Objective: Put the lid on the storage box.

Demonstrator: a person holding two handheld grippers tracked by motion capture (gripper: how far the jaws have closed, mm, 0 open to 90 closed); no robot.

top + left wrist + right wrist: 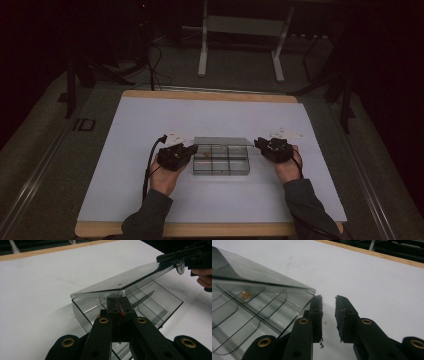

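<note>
Both tongs sit at a clear plastic box (221,160) near the middle of the white table (150,120). Left tongs (117,305) are squeezed together, with their tips right under the corner of the lid (120,283). Right tongs (328,307) are a little apart with nothing between them, just beside the box's other end. The lid is partly lifted and tilted. One small brown bit (245,295) lies in a corner pocket. Bare table lies all around the box.
</note>
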